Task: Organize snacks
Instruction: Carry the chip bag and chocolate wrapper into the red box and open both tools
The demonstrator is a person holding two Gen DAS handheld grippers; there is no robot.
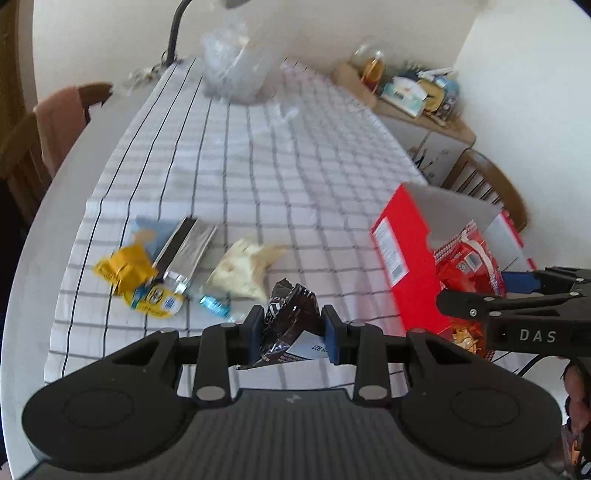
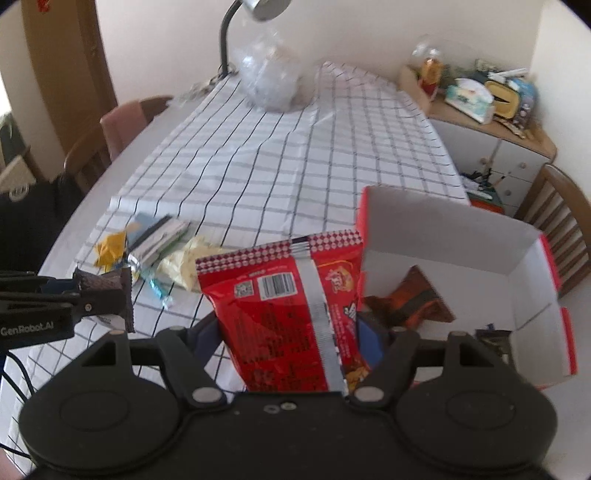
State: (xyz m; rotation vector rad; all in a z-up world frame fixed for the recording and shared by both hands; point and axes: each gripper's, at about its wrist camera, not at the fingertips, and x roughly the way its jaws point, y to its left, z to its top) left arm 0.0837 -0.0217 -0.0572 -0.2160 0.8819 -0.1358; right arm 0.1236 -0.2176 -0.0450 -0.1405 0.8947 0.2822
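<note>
Left wrist view: the left gripper (image 1: 293, 334) is pinching one dark brown snack packet (image 1: 291, 325), the right gripper (image 2: 295, 343) one red snack bag (image 2: 291, 310) beside the red box (image 2: 480, 258) holding two packets near the tablecloth's (image 1: 240, 166) right edge.

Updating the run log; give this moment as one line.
left gripper: shut on dark wrapper | right gripper: shut on red bag | red box: open

Pale cream walls (image 2: 351, 33) close in a corner. A round white surface (image 1: 55, 184) wears a checked cloth (image 1: 258, 166). Wooden chairs (image 2: 561, 221) stand around; a gooseneck lamp (image 2: 225, 33) bends over, and a cluttered corner cabinet (image 2: 491, 144) sits beyond.
</note>
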